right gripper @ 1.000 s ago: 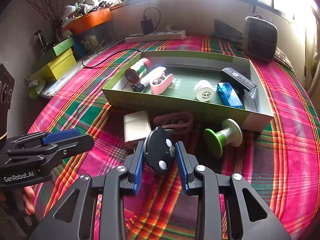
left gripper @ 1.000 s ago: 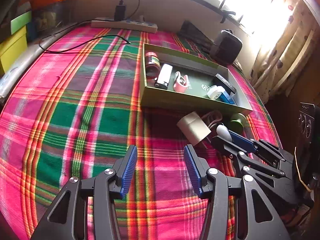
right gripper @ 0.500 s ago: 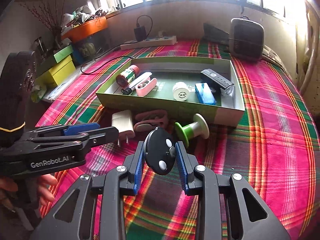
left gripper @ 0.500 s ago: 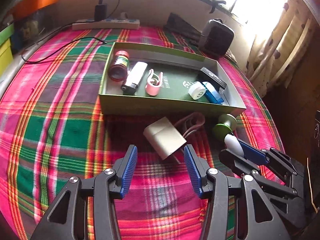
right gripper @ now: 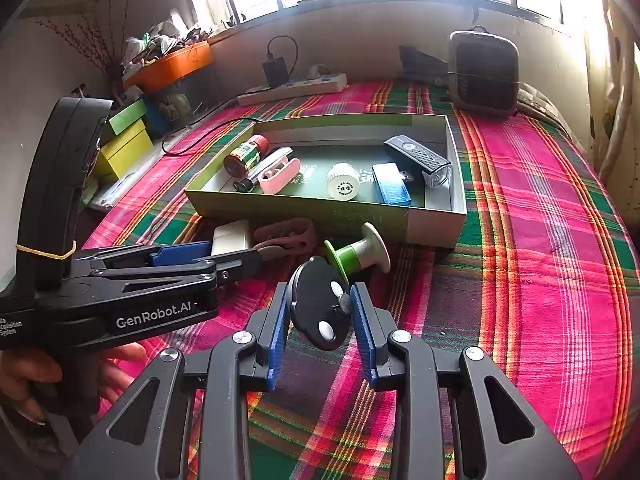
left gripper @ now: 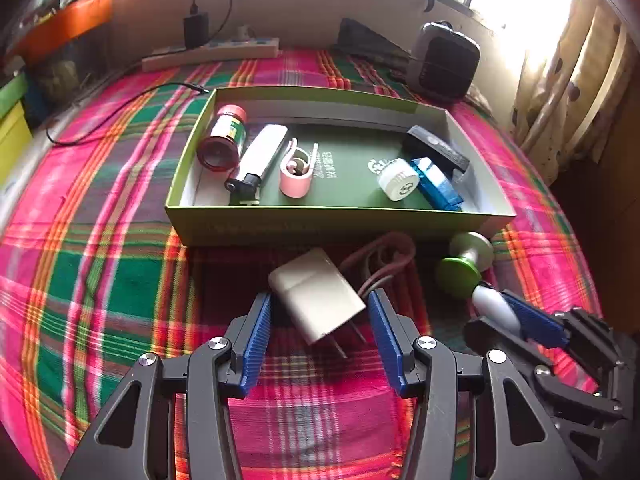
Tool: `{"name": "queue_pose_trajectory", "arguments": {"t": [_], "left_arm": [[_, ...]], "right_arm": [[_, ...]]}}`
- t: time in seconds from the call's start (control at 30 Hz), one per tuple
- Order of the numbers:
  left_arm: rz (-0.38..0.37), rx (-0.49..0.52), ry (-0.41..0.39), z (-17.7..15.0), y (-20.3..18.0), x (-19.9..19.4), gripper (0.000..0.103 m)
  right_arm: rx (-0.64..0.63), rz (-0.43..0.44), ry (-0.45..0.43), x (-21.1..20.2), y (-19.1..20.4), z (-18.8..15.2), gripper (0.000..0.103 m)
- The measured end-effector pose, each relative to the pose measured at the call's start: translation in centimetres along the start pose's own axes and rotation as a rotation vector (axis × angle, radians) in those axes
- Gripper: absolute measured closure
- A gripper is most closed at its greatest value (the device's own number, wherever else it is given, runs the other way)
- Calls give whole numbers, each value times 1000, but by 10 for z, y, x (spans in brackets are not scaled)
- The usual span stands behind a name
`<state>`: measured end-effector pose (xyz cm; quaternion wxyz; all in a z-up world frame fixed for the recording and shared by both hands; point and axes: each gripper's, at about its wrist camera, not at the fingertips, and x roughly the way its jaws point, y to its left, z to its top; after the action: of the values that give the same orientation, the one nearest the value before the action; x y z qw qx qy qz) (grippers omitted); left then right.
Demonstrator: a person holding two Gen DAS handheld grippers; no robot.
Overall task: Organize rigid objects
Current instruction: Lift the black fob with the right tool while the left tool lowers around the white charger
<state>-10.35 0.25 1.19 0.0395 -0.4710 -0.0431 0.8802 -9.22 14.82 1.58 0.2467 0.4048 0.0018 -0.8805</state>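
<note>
A green cardboard box (left gripper: 340, 222) on the plaid cloth holds a red-capped bottle (left gripper: 224, 140), a white lighter (left gripper: 260, 160), a pink clip (left gripper: 296, 172), a white cap (left gripper: 398, 180), a blue USB stick (left gripper: 438, 186) and a black light (left gripper: 436, 148). In front of it lie a white plug charger (left gripper: 316, 296), a brownish strap (left gripper: 384, 252) and a green-and-white spool (left gripper: 464, 268). My left gripper (left gripper: 320, 320) is open, its fingers either side of the charger. My right gripper (right gripper: 320, 312) is shut on a black oval key fob (right gripper: 320, 304), just short of the spool (right gripper: 356, 256).
A power strip (left gripper: 212, 54) with a plugged-in adapter and a trailing cable runs along the back wall. A black heater (right gripper: 484, 72) stands at the back right. Yellow and green boxes (right gripper: 124, 144) and an orange tray (right gripper: 172, 66) crowd the left. A hand (right gripper: 24, 368) holds the left gripper.
My left gripper has swung right and forward until the charger lies between its fingers. My right gripper, still gripping the fob, has drawn back a little from the box.
</note>
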Motion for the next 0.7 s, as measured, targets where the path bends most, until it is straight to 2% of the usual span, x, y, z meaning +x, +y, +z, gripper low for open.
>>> {"name": "queue_pose_trajectory", "arguments": {"t": [0.7], "left_arm": [[53,-26,-8,-5,31,-7,54]], "right_arm": [[-23,8,15,5,6,-1,71]]}}
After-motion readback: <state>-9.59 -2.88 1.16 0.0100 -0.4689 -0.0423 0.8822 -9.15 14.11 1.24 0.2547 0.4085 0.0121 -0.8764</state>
